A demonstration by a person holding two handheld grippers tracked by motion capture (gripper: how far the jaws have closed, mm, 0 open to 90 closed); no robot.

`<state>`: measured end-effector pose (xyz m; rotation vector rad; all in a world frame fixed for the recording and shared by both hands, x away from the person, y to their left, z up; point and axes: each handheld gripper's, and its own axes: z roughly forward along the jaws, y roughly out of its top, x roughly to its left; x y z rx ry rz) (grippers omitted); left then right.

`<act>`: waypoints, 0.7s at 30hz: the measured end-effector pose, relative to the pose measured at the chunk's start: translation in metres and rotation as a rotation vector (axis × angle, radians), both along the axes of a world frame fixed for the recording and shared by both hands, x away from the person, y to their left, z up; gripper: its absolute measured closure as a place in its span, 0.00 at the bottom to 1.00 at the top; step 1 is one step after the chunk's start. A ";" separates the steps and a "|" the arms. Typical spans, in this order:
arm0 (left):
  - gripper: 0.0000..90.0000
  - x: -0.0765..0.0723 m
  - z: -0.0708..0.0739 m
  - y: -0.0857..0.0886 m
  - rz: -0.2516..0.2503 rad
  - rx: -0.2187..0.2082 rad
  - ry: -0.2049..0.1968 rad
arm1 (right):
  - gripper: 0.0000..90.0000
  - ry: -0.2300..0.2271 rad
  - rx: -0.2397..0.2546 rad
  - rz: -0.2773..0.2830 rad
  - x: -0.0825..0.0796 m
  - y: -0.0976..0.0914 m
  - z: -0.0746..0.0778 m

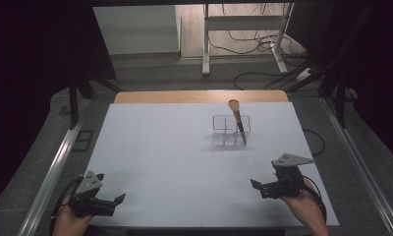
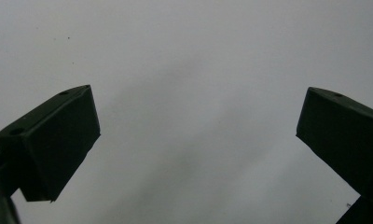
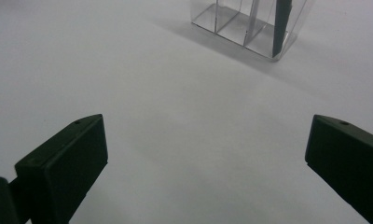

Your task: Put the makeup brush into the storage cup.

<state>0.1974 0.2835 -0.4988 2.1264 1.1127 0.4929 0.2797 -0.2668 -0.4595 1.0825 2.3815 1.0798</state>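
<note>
White surface [image 1: 184,162]: both tongs, left [image 1: 117,202] and right [image 1: 256,187], rest low, wide open, empty; ahead of the right, clear organizer [image 1: 231,131] blurs the brush's [image 1: 238,119] tip.

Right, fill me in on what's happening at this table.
A person holds a gripper in each hand at the near edge of the white table. The left gripper and right gripper are both open and hold nothing. Farther out stands a clear divided organizer with a wooden-handled tool leaning in its right compartment, dark end down. Neither gripper touches it.
</note>
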 end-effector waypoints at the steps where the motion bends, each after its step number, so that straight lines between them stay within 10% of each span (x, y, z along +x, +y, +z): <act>1: 0.00 0.000 0.000 0.000 0.000 0.000 0.000 | 0.00 0.000 0.000 0.000 0.000 0.000 0.000; 21: 0.00 0.000 0.000 0.000 0.002 -0.002 -0.004 | 0.00 -0.001 -0.002 -0.032 -0.012 -0.017 -0.001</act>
